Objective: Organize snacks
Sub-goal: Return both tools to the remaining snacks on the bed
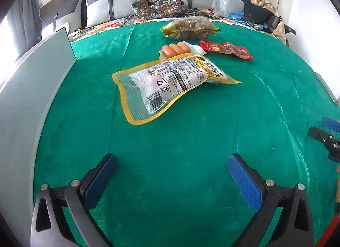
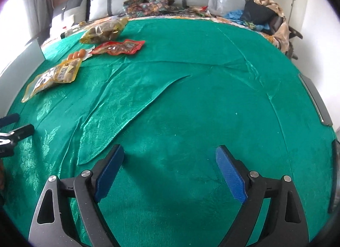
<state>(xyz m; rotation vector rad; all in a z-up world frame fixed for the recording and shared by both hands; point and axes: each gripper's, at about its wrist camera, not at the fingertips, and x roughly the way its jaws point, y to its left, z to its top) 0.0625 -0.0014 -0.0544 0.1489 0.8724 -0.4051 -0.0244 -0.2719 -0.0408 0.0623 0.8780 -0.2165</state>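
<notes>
Four snack packs lie on the green satin cloth (image 1: 170,140) that covers the desk, all gathered toward the far side and well apart from both tools. Nearest the left wrist camera, at about 12 o'clock from the left tool (image 1: 172,172), is one yellow-bordered clear plastic pouch of pale nuts (image 1: 167,83), lying flat with its printed label and barcode up. Just beyond it, with the pouch's far edge overlapping it, sits one clear pack of orange-brown sausages (image 1: 176,49); four rounded ends can be counted in it. At 1 o'clock from that pack lies one red crinkled foil packet (image 1: 227,48), just beside it. Farthest off, at 12 o'clock near the cloth's far edge, rests one gold-edged clear bag of brown round pieces (image 1: 190,27). In the right wrist view the same four packs cluster at 10 to 11 o'clock, the yellow-bordered pouch nearest. The left tool is released, its two blue-padded fingers (image 1: 244,183) spread wide over bare cloth and grasping nothing. The right tool (image 2: 170,169) is likewise released, its two blue pads apart above the cloth with nothing between them. Each tool shows at the edge of the other's view. Beyond the desk, three grey two-tone cushions (image 1: 119,0) stand along a headboard, with one patterned dark fabric bundle (image 1: 157,4) and one crumpled clear plastic bag (image 1: 222,1) before them.
</notes>
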